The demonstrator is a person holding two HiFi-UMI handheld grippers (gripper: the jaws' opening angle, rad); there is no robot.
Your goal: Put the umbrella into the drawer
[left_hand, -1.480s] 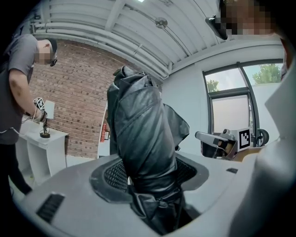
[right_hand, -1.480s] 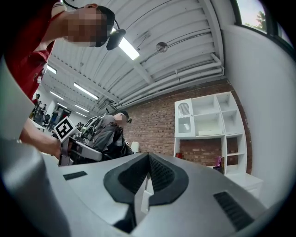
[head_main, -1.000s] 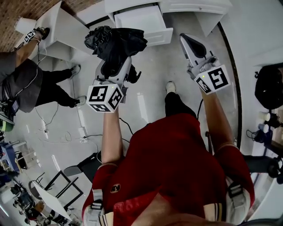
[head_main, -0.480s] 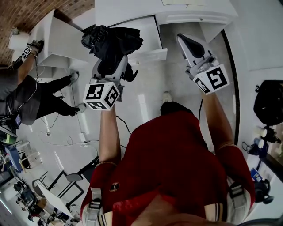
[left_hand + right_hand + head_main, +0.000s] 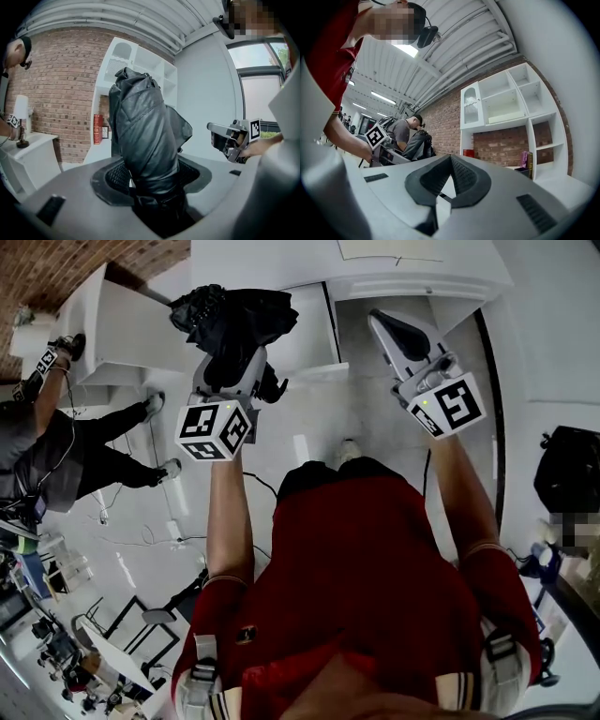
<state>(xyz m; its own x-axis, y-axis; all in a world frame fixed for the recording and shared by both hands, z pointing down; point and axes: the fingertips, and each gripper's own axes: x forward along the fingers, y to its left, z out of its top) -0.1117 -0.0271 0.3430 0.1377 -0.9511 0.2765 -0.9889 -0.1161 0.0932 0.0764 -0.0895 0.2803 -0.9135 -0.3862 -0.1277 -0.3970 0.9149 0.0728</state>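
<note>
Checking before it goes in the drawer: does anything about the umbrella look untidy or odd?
Yes. The umbrella in the left gripper is folded but not wrapped: its black fabric bulges loose and crumpled above the jaws. Loose folds might catch on the open drawer.

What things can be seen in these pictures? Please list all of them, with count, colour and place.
Folded fabric umbrella: one, black, clamped in the left gripper, beside the drawer.
Open wooden drawer: one, white, pulled out ahead of the person.
Open shelf unit: one, white, against the brick wall.
Table lamp: one, white, on a side table at left.
Bag: one, black, far right.
Other person: one, grey shirt, at left.
Left gripper: one, grey, shut on the umbrella.
Right gripper: one, grey, shut, empty, right of the drawer.
</note>
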